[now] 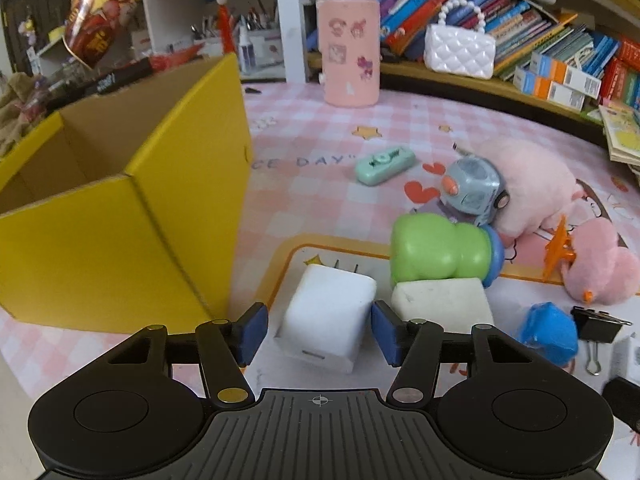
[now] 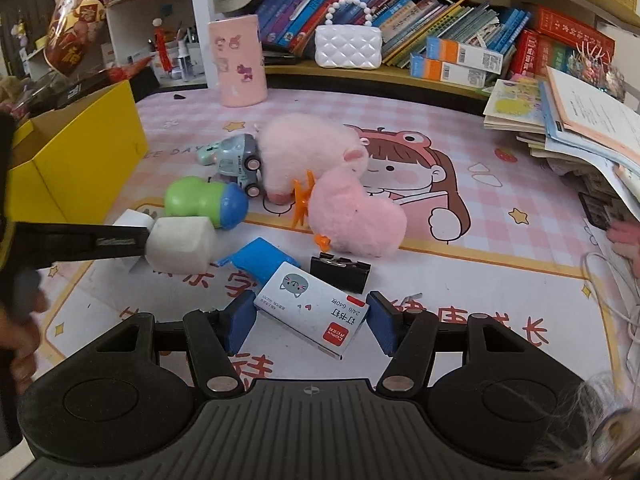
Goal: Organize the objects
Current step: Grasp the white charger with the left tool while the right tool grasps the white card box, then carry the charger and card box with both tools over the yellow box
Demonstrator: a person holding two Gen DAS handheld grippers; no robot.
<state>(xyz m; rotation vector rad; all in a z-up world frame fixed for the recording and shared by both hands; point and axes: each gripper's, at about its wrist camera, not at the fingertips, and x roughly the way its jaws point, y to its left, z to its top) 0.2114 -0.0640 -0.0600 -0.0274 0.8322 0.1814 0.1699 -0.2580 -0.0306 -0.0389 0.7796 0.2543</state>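
Pick-up step in hand. Left gripper jaws straddle the white plastic charger block on the bench, right pad touching, left pad apart. Right gripper jaws pinch the white cardboard staple box. Judged next: close, lift, carry to the open yellow cardboard box at left.

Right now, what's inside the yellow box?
In the left wrist view, the yellow box shows only bare brown inner walls. Its floor is hidden behind the near wall, so I can't tell if anything lies inside.
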